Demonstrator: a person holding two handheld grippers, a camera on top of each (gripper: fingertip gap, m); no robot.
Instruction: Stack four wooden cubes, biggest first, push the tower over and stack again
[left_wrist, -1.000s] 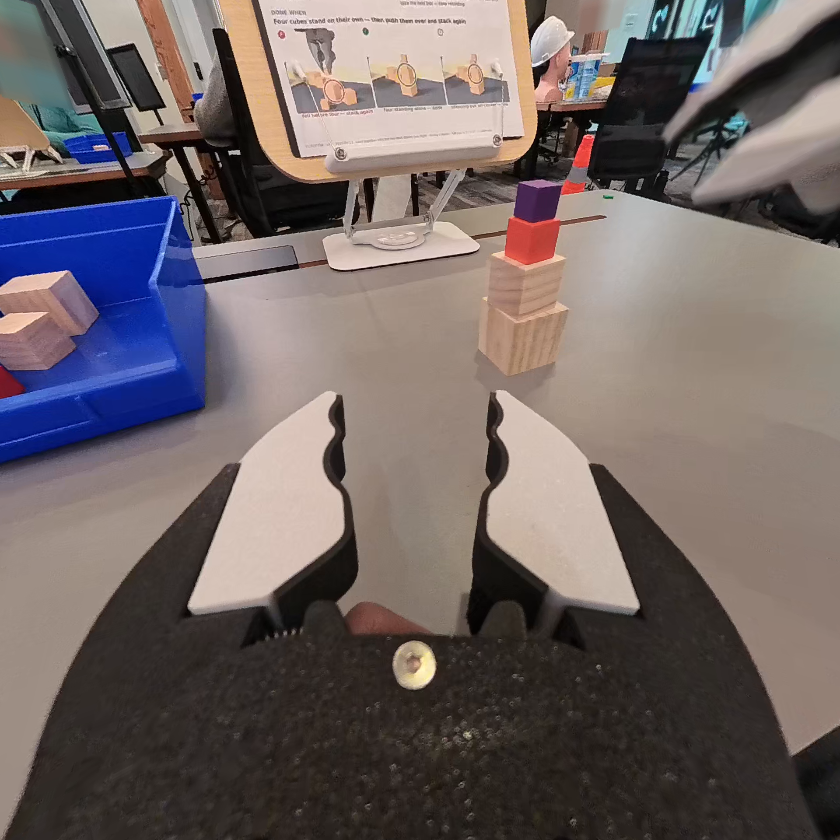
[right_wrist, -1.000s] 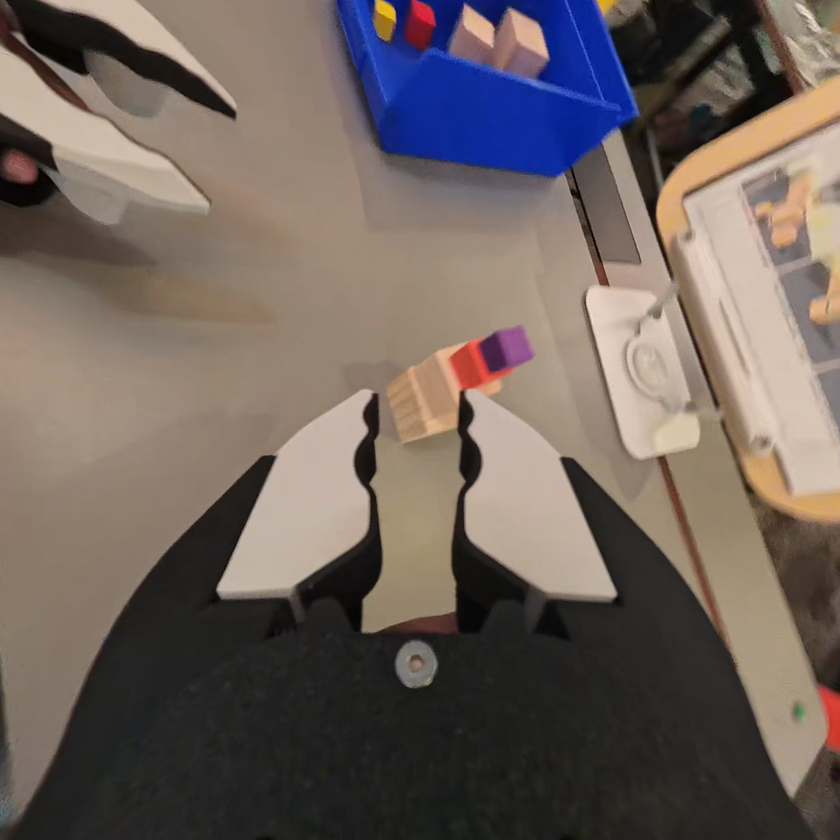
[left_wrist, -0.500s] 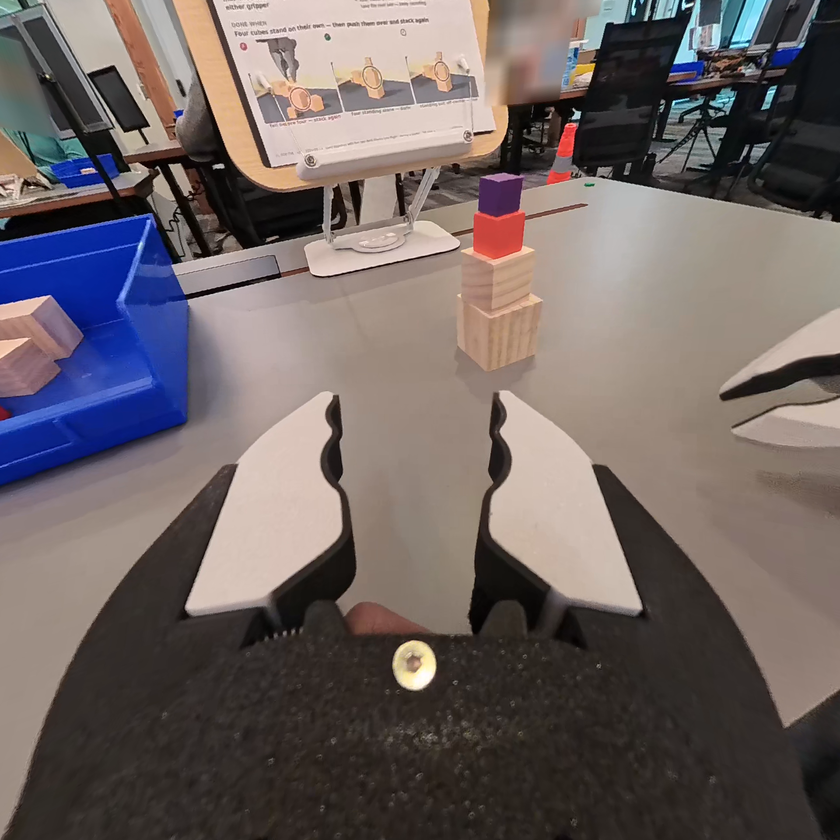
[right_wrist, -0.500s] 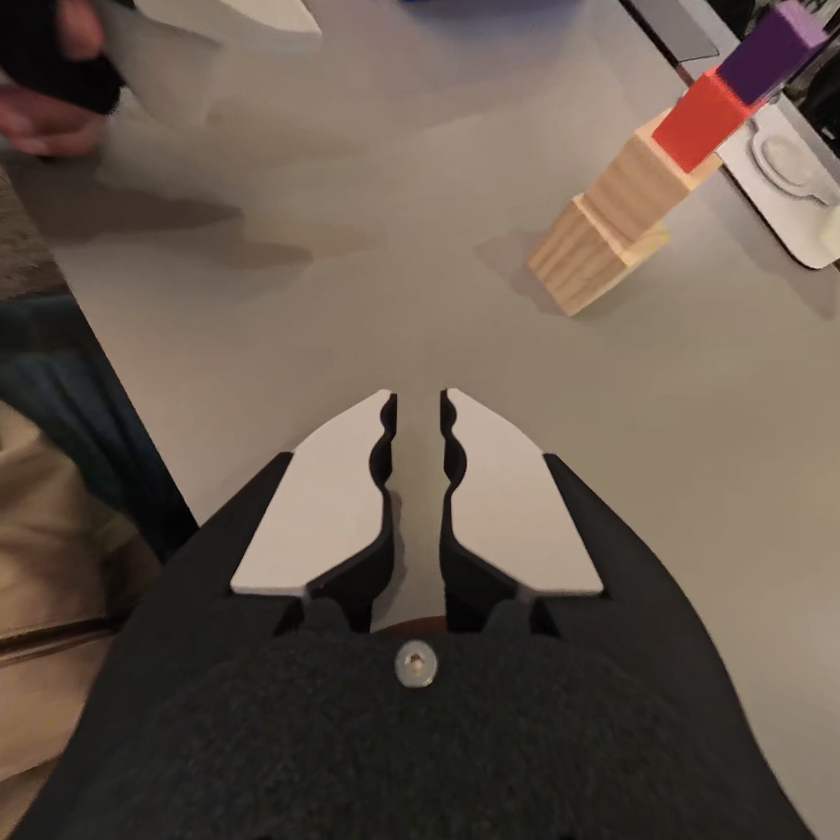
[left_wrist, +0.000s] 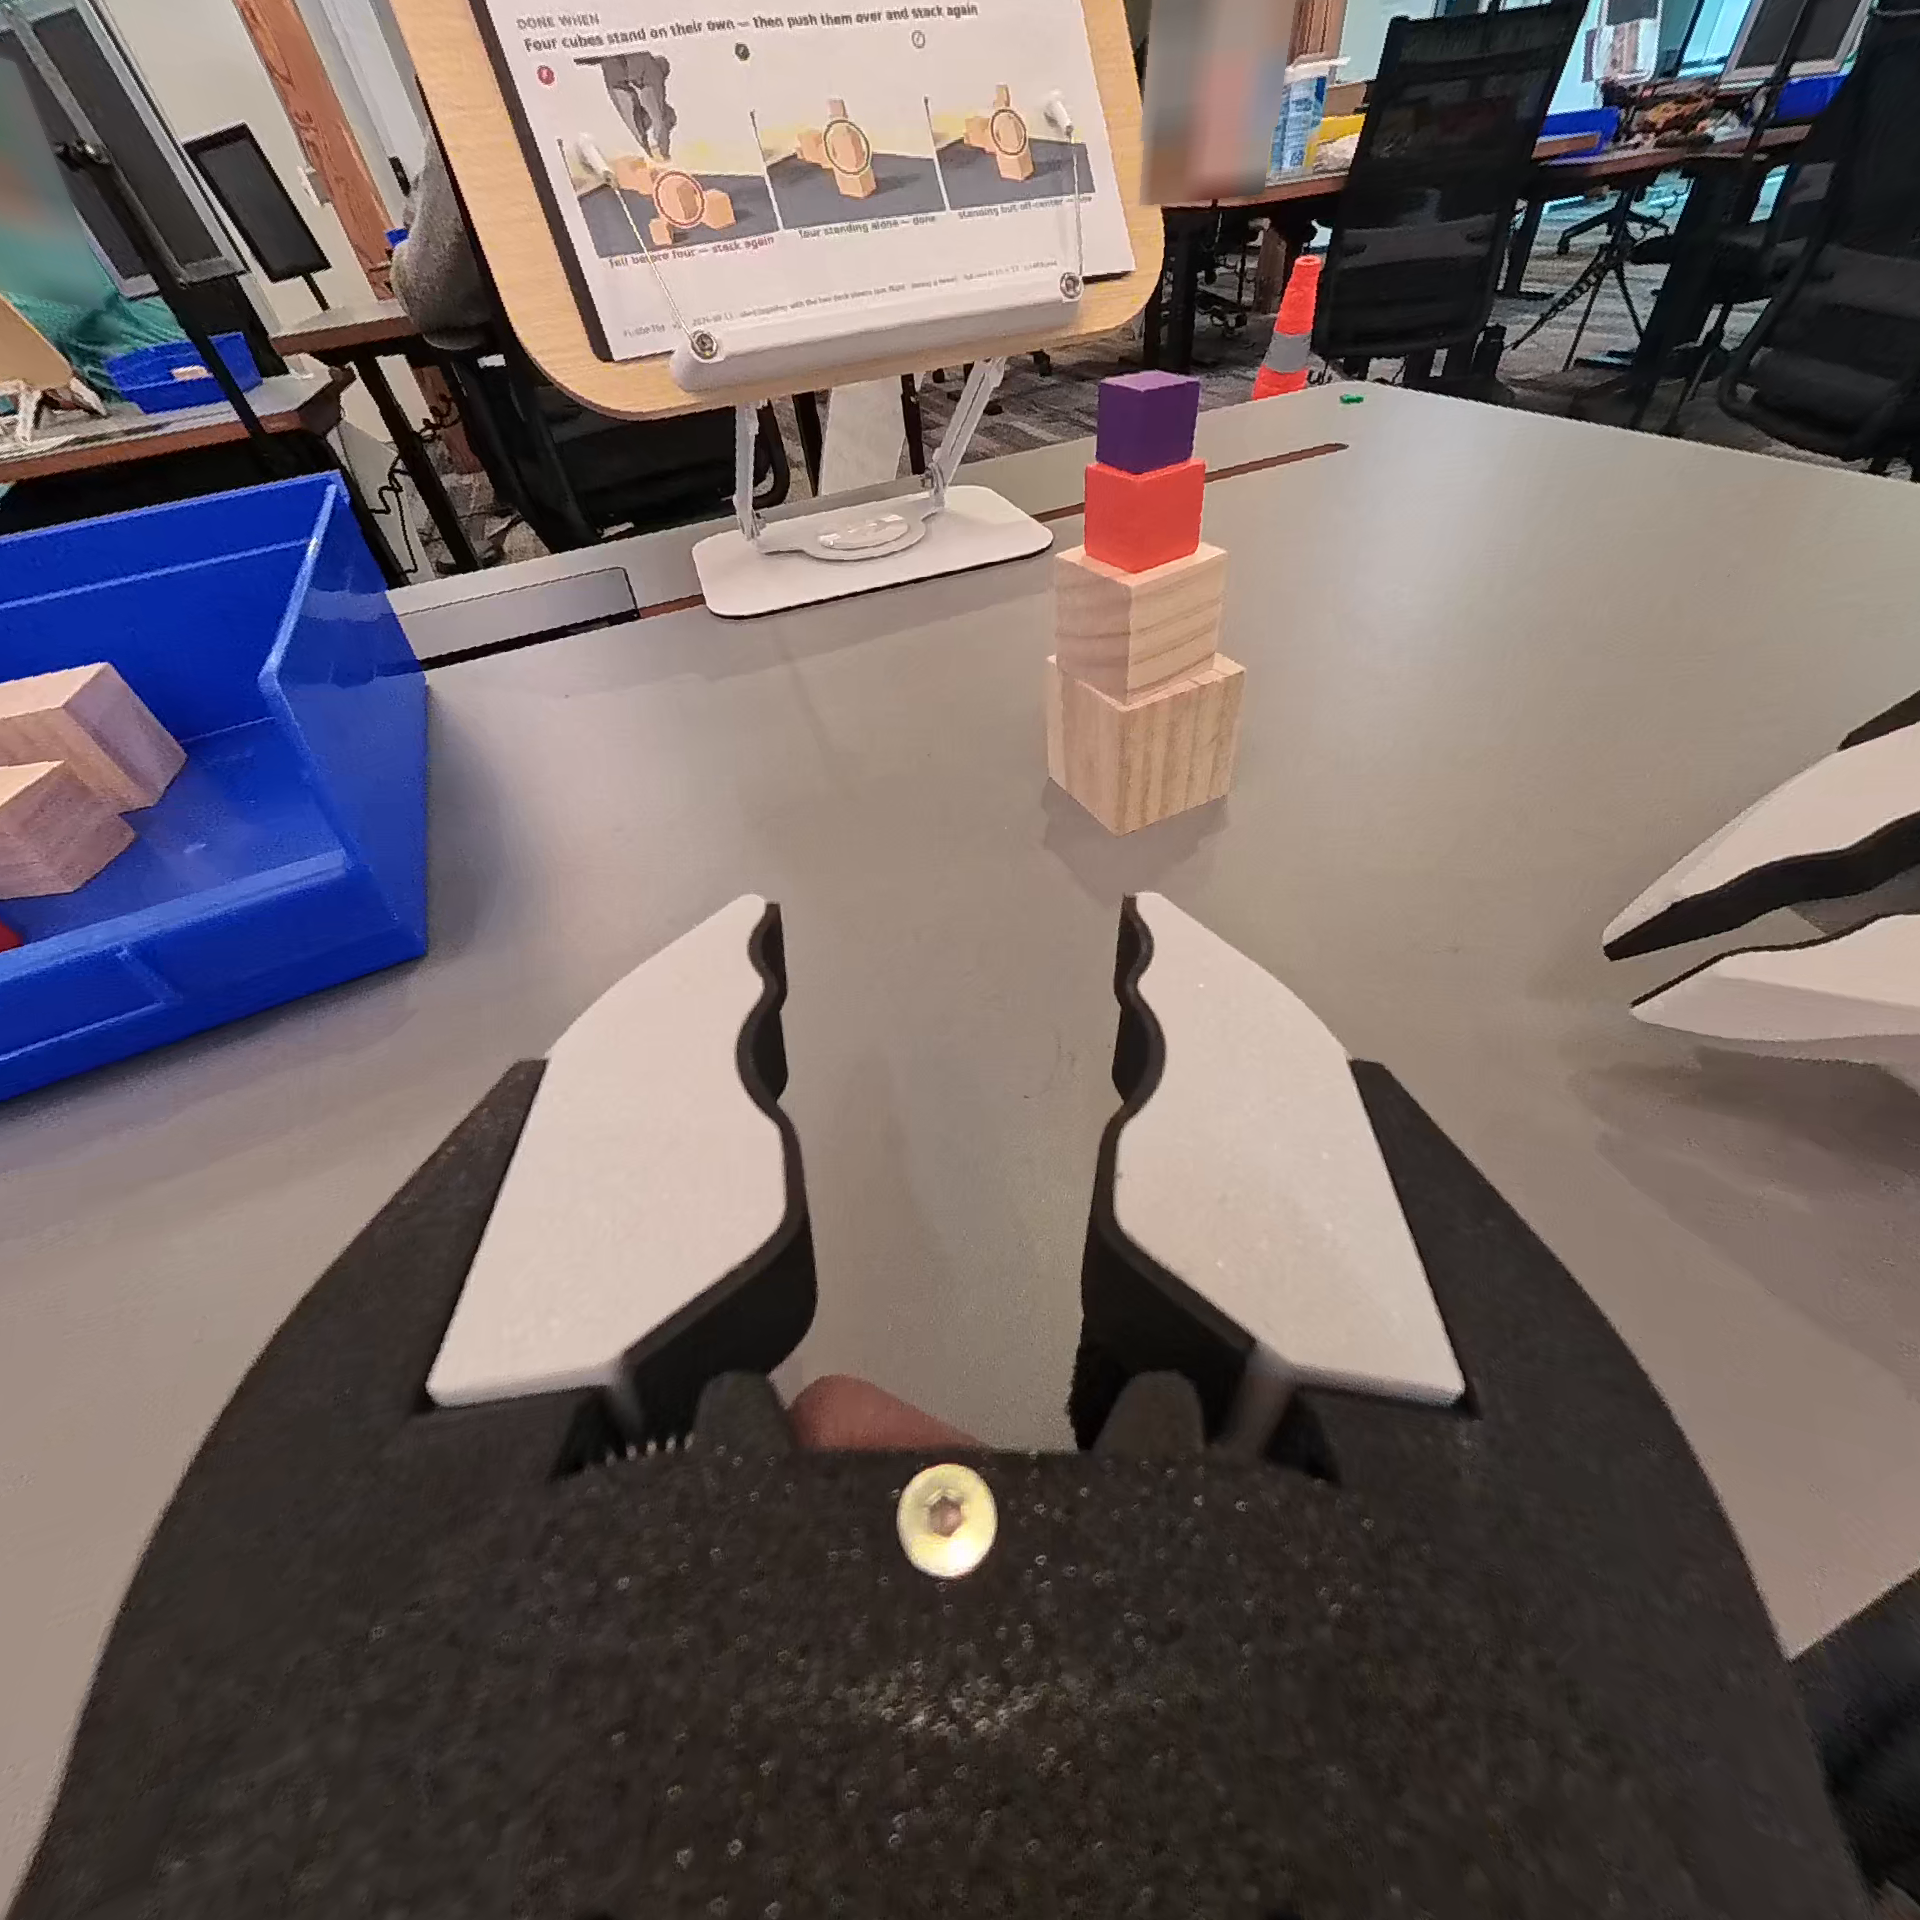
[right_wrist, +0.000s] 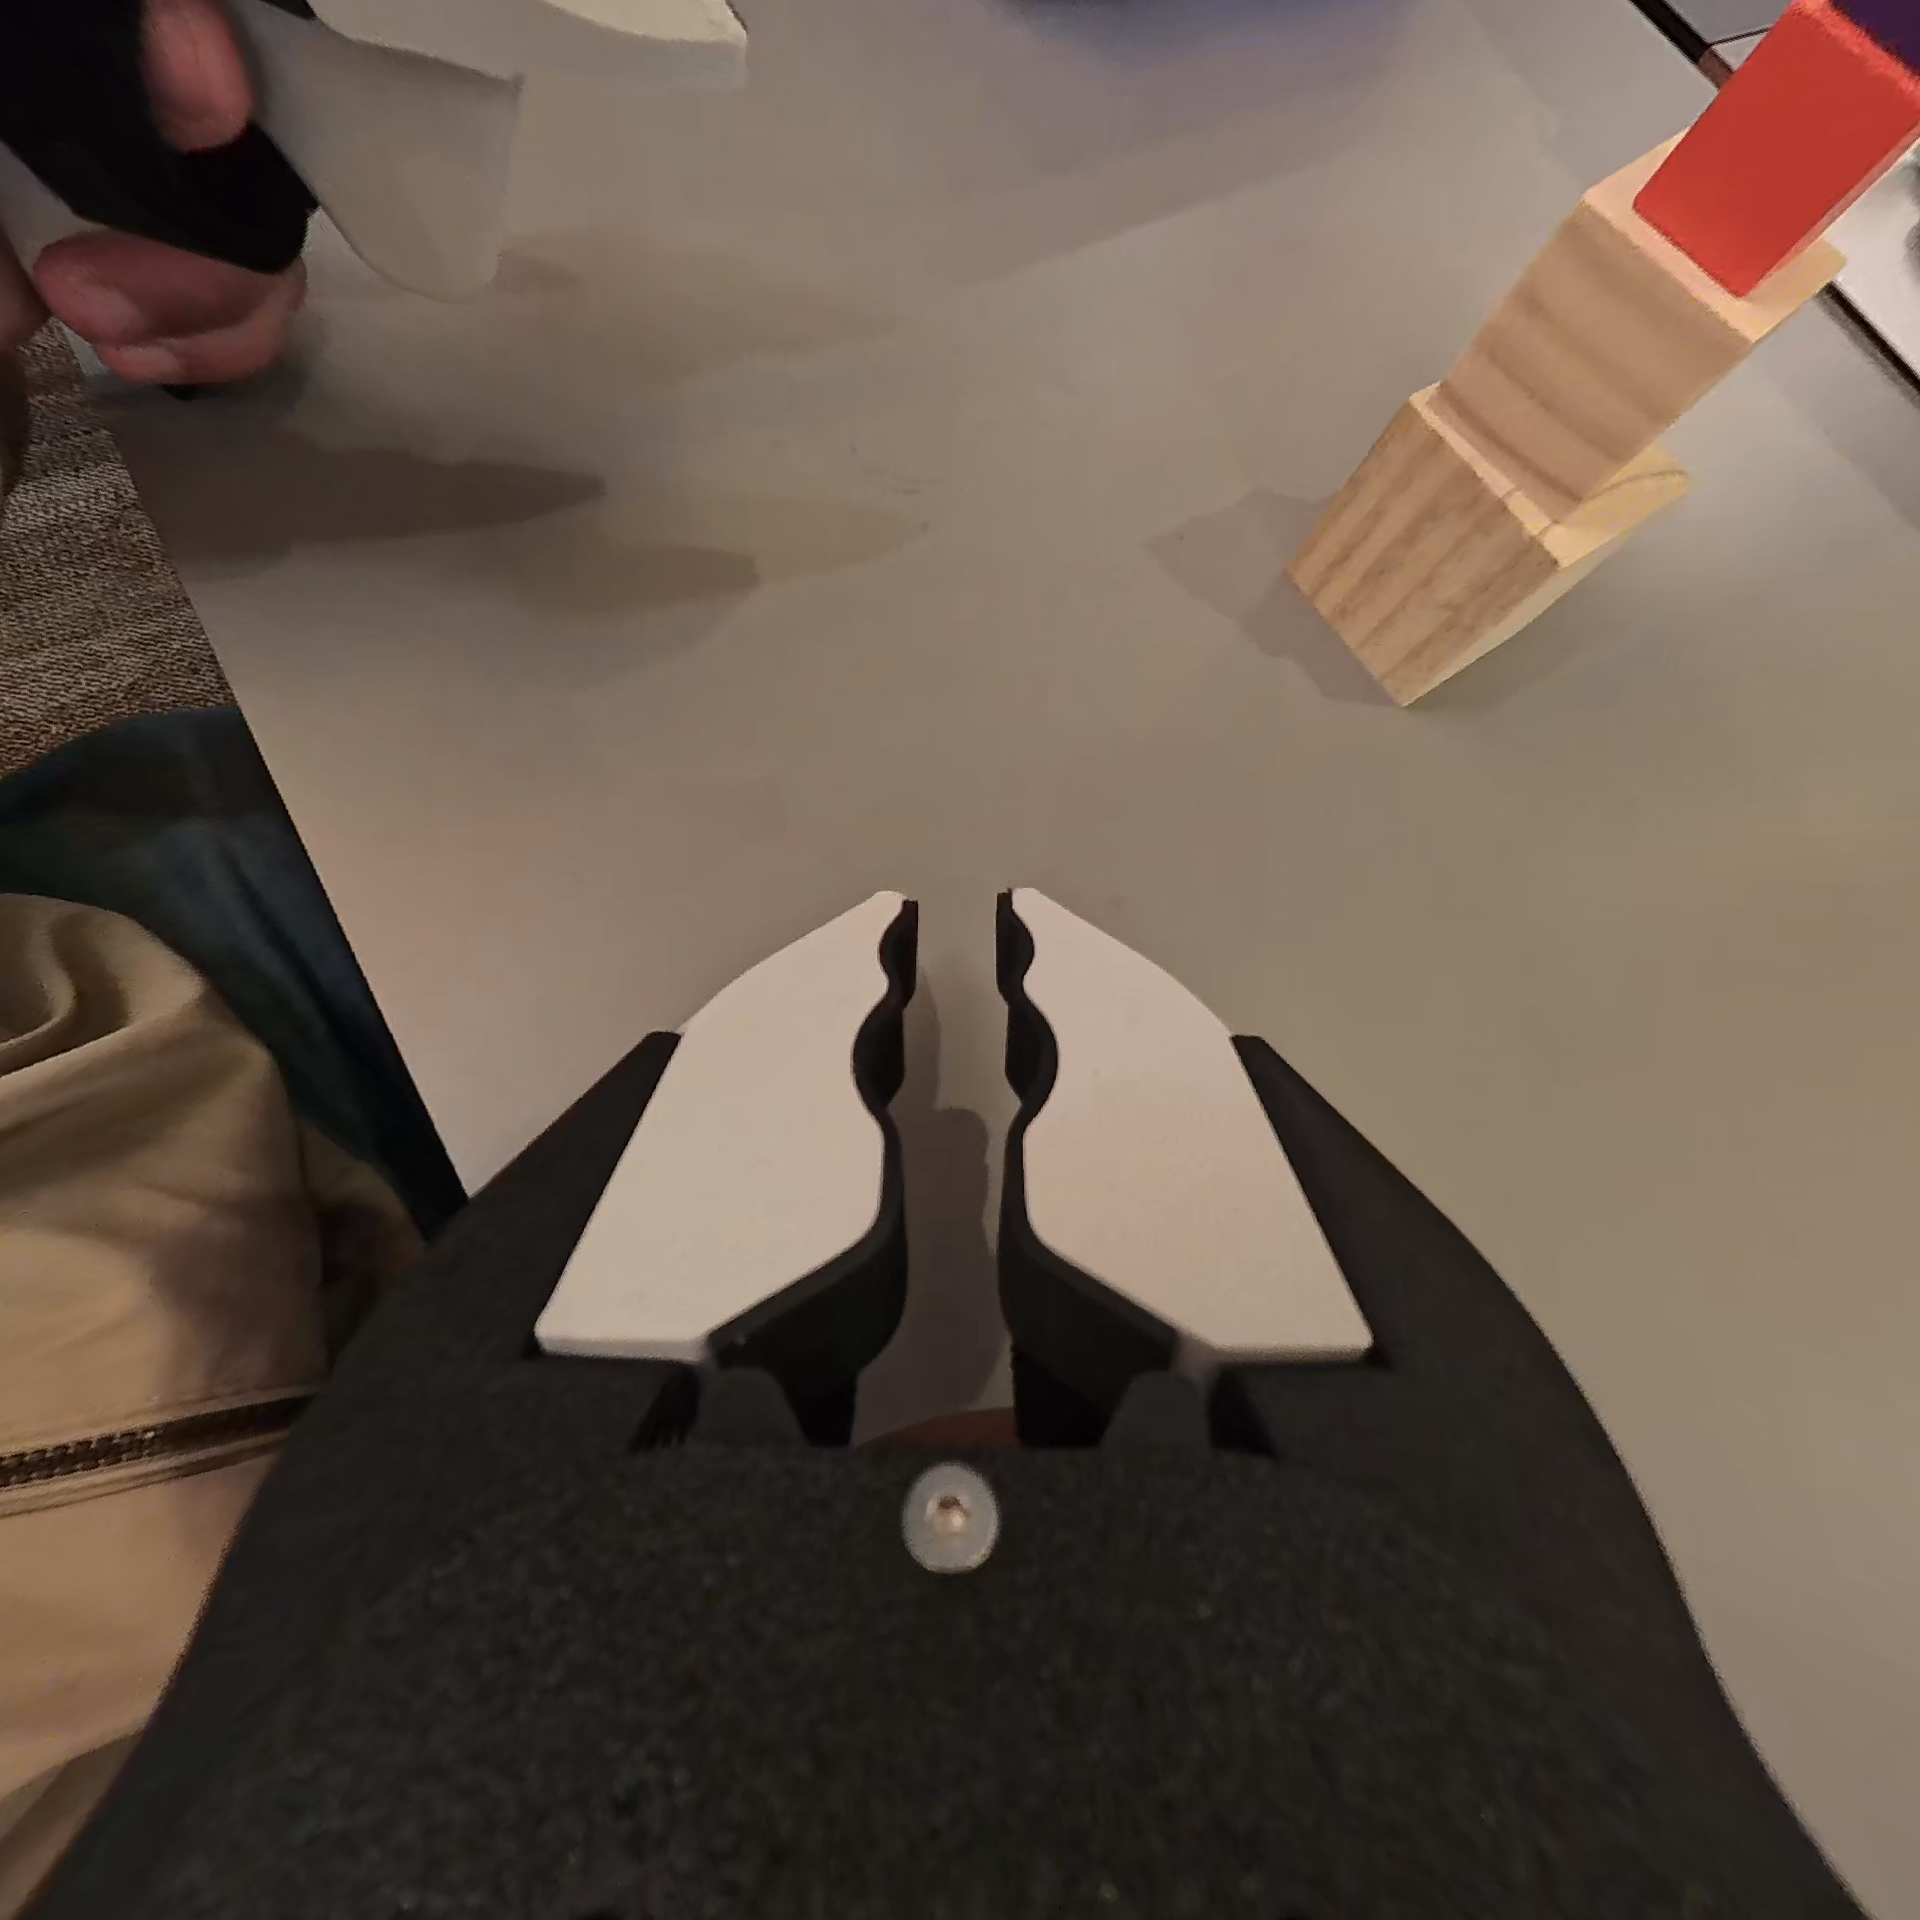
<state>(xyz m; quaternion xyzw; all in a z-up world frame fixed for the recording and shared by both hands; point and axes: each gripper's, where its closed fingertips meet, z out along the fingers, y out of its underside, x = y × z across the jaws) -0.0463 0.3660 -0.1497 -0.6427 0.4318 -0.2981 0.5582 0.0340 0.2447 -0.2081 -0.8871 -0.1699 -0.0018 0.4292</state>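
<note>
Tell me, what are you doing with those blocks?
A person holds two grippers and builds block towers. Four cubes stand stacked on the grey table: big wooden cube, smaller wooden cube, red cube, purple cube. The left gripper is open, the right gripper nearly closed; neither touches the tower.

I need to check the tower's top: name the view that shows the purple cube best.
The left wrist view: the purple cube stands whole and sharp on the red cube, topping the tower. The right wrist view cuts it off at the upper right corner, leaving only a dark sliver.
</note>
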